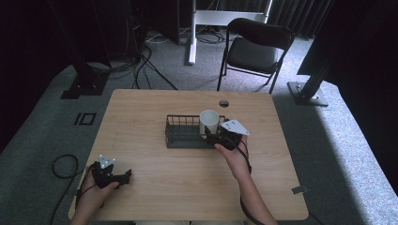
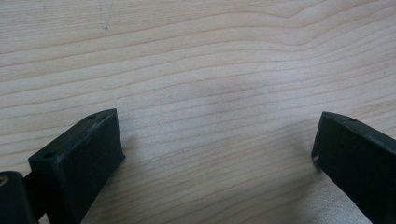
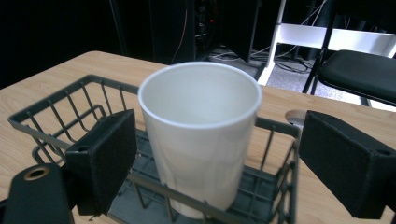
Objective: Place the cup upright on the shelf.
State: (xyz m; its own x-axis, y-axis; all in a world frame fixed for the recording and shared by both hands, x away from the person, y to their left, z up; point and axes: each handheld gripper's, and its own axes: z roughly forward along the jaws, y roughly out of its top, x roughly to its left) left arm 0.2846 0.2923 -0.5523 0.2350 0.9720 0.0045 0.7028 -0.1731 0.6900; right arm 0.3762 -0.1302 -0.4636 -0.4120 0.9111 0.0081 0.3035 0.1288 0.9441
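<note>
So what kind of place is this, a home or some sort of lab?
Most likely a lab or recording studio, not a home. A bare wooden table stands on grey carpet, ringed by black curtains and metal rig stands, with loose cables on the floor and one folding chair behind it.

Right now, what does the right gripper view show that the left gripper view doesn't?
Right gripper view: a white cup standing upright in a dark wire basket, between the right gripper's open jaws with gaps on both sides, and a black chair beyond the table. Left gripper view: the left gripper, jaws open over bare wood, nothing between them. Both: the same light wooden table and open jaws.
</note>
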